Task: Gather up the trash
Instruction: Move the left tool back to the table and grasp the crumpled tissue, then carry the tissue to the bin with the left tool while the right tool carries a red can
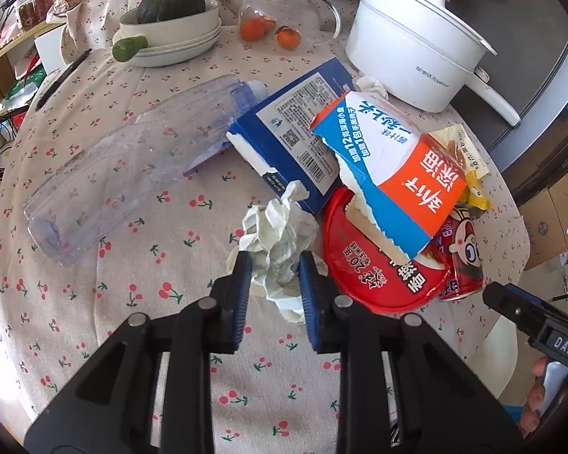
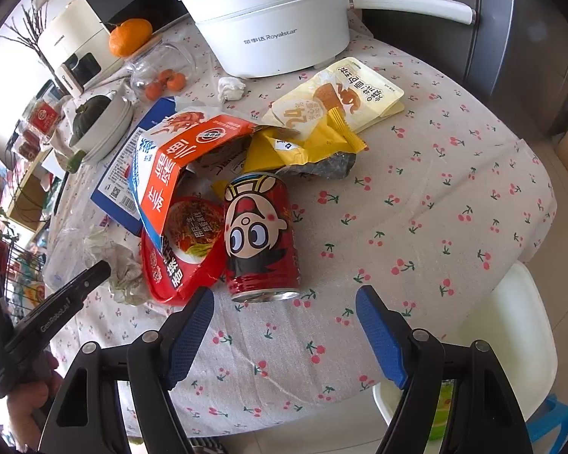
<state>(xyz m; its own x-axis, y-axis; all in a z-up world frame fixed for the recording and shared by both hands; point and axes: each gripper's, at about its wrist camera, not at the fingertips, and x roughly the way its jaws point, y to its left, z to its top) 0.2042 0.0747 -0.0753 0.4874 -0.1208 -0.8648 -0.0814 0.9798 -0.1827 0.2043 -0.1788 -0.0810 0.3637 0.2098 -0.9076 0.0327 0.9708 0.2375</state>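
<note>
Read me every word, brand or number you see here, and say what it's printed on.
"Royalstar": white electric pot
"24%": pale snack pouch
"12" and "1": torn orange and blue carton
"20": red bowl lid
"DAS": right tool
"GenRobot.AI": left tool
Blue box print: too small.

"Royalstar" on white pot (image 2: 272, 34)

You are looking at a table draped in matt woven cloth (image 2: 416, 196) printed with cherries. The crumpled tissue (image 1: 280, 234) is showing soft, creased paper. The red can (image 2: 259, 234) is gleaming as glossy printed metal, and the clear bottle (image 1: 125, 159) is lying as smooth, scuffed transparent plastic.
</note>
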